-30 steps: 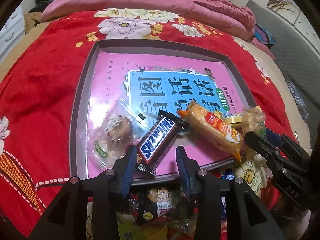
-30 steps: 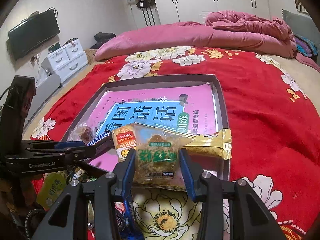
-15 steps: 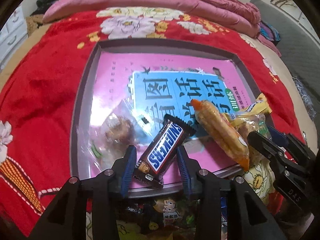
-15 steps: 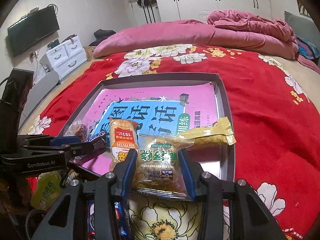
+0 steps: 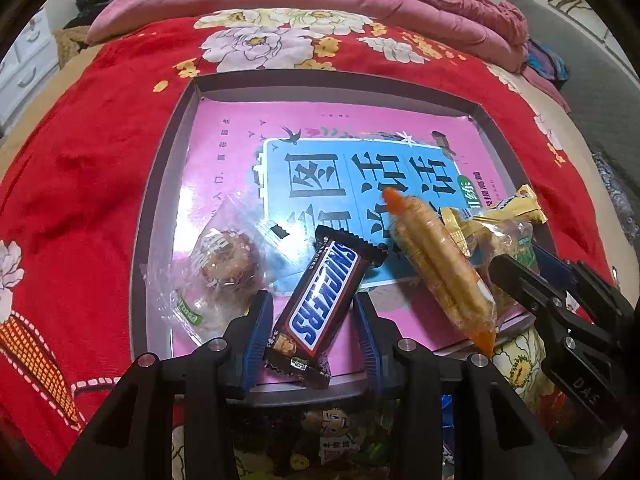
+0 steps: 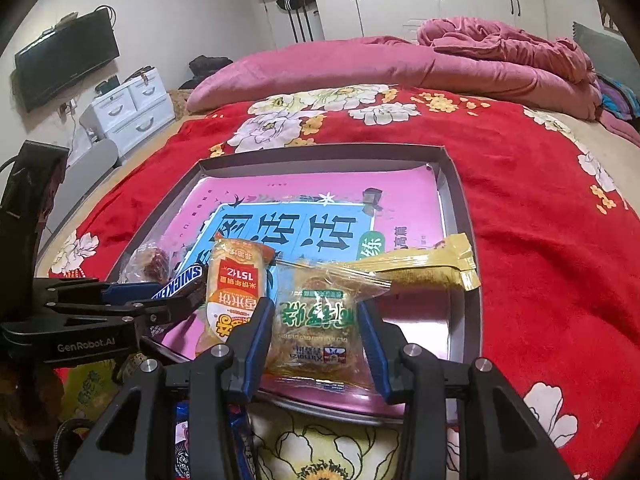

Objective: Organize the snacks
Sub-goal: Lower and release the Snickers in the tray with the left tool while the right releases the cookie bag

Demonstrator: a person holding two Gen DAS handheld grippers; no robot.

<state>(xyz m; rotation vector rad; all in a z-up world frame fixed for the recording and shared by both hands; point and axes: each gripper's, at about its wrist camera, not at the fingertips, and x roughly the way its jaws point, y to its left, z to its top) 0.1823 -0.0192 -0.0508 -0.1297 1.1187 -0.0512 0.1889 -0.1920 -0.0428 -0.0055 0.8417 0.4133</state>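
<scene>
My left gripper [image 5: 312, 328] is shut on a brown Snickers bar [image 5: 324, 304], holding it slanted over the near rim of the grey tray [image 5: 160, 184]. My right gripper [image 6: 316, 328] is shut on a clear pastry packet with green print [image 6: 316, 320], also at the tray's near edge. An orange-ended rice cracker packet [image 6: 236, 280] stands between the two grippers, leaning on the tray. A round cake in clear wrap [image 5: 224, 264] lies in the tray to the left. A gold packet [image 6: 424, 268] lies behind the green-print packet.
A pink and blue book [image 5: 224, 152] covers the tray floor. More snack bags [image 5: 332, 444] lie on the red floral bedspread [image 6: 540, 240] in front of the tray. Pink bedding is piled at the bed's far end.
The Snickers bar has swung from leaning at the left finger to sitting more squarely between both fingers. The right gripper keeps its packet in the same place.
</scene>
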